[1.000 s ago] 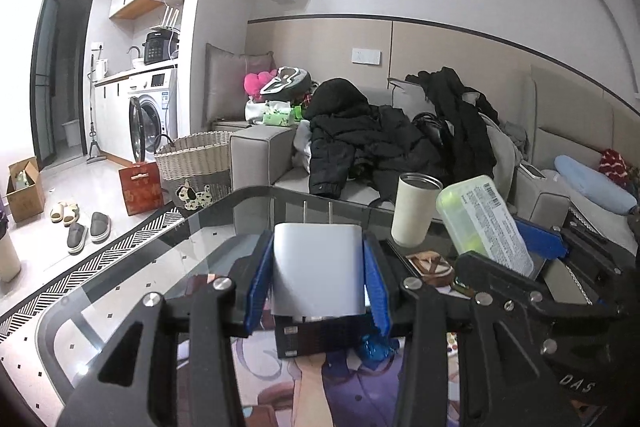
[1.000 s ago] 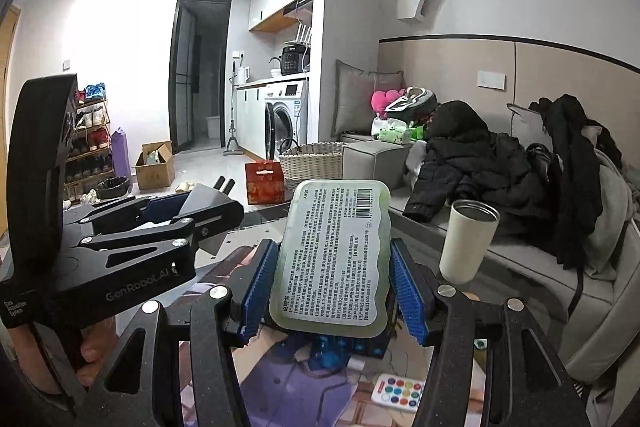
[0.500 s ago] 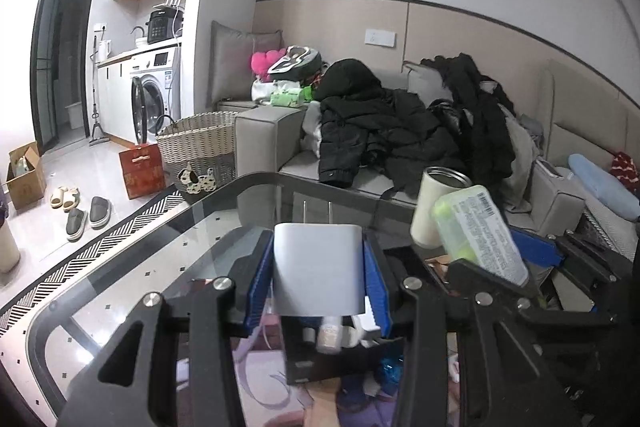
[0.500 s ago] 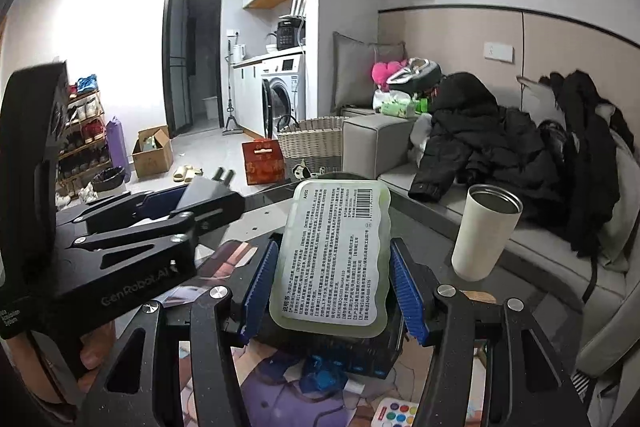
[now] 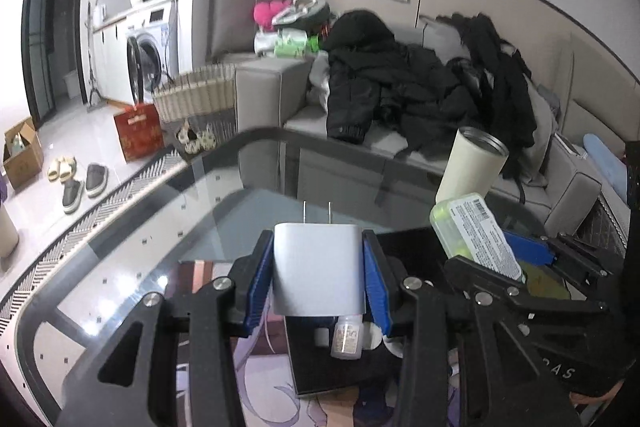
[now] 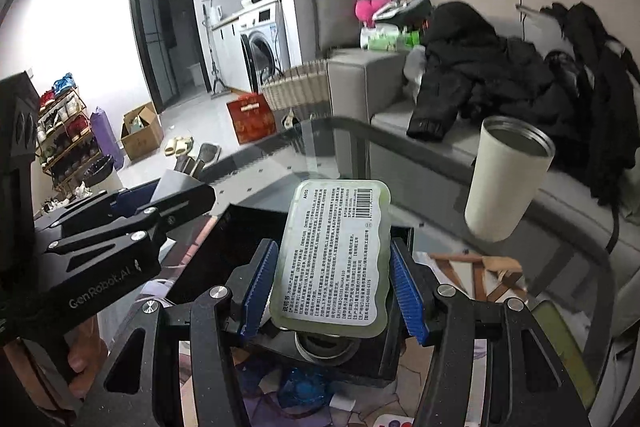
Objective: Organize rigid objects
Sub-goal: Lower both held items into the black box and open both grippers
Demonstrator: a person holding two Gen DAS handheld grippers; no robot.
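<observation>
My left gripper (image 5: 318,277) is shut on a white wall charger (image 5: 318,267) with its two prongs pointing away, held over the left part of an open black box (image 5: 404,239). Small bottles (image 5: 347,339) lie in the box beneath it. My right gripper (image 6: 334,267) is shut on a pale green flat case with a printed label (image 6: 336,251), held over the same black box (image 6: 200,251). The case also shows in the left wrist view (image 5: 476,235), and the left gripper shows at the left of the right wrist view (image 6: 120,227).
A glass table (image 5: 168,227) carries the box. A cream tumbler (image 6: 508,179) stands at the table's far right. A round metal lid (image 6: 326,345) lies under the case. A sofa with black coats (image 5: 400,87) is behind; a wicker basket (image 5: 192,95) stands on the floor.
Both grippers have tipped downward and moved forward over the black box with their loads. The box's contents have come into view under the charger.
</observation>
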